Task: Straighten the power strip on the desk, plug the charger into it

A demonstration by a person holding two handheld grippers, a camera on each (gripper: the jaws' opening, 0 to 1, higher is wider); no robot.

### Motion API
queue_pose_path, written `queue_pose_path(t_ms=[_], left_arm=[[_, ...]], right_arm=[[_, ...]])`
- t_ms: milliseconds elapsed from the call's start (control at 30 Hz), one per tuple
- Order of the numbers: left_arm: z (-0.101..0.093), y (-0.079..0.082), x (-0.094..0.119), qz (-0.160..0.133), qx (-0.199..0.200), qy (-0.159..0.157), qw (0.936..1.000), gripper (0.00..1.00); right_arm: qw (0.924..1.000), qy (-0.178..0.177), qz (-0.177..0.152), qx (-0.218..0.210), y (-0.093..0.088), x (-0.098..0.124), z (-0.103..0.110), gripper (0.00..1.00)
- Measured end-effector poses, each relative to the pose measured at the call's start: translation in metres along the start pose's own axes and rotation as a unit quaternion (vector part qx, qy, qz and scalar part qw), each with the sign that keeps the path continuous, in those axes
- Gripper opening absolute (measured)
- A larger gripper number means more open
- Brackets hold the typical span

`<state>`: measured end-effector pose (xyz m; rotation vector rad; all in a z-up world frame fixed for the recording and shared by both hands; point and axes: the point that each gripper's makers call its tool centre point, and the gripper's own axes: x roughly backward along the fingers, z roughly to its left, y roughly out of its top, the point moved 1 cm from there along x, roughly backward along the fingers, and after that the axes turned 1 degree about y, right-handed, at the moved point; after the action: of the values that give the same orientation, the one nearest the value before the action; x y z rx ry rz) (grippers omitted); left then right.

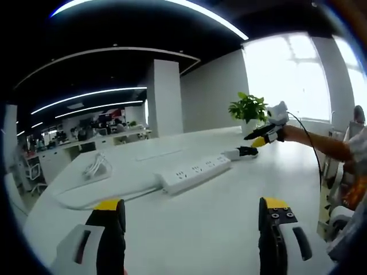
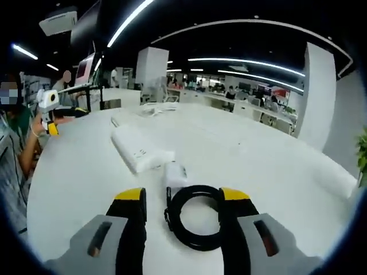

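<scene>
My right gripper (image 2: pixel 182 209) is down low over the white desk (image 2: pixel 269 166), jaws spread wide, and the charger's coiled black cable (image 2: pixel 198 220) lies between them, not pinched. The white charger (image 2: pixel 175 173) itself sits just ahead of the coil, close to the near end of the power strip (image 2: pixel 139 149), which lies at an angle across the desk. My left gripper (image 1: pixel 192 220) hangs over bare desk, jaws wide apart and holding nothing. From there I see the power strip (image 1: pixel 193 171) lying slantwise ahead, the charger (image 1: pixel 232 153) at its far end, and my right gripper (image 1: pixel 256 139) reaching in by it. A potted plant (image 1: pixel 248 109) stands behind.
</scene>
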<state>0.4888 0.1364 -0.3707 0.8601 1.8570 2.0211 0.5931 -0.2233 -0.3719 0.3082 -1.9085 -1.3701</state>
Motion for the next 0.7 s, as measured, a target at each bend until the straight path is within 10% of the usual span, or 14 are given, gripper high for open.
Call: queue_pose_path(t_ms=[700], left_arm=[[0.001,-0.002,0.002,0.0,0.001,-0.001,1.0,0.98]], right_arm=[[0.9862,0.043,0.15,0.055,-0.021,-0.002,0.002,0.43]])
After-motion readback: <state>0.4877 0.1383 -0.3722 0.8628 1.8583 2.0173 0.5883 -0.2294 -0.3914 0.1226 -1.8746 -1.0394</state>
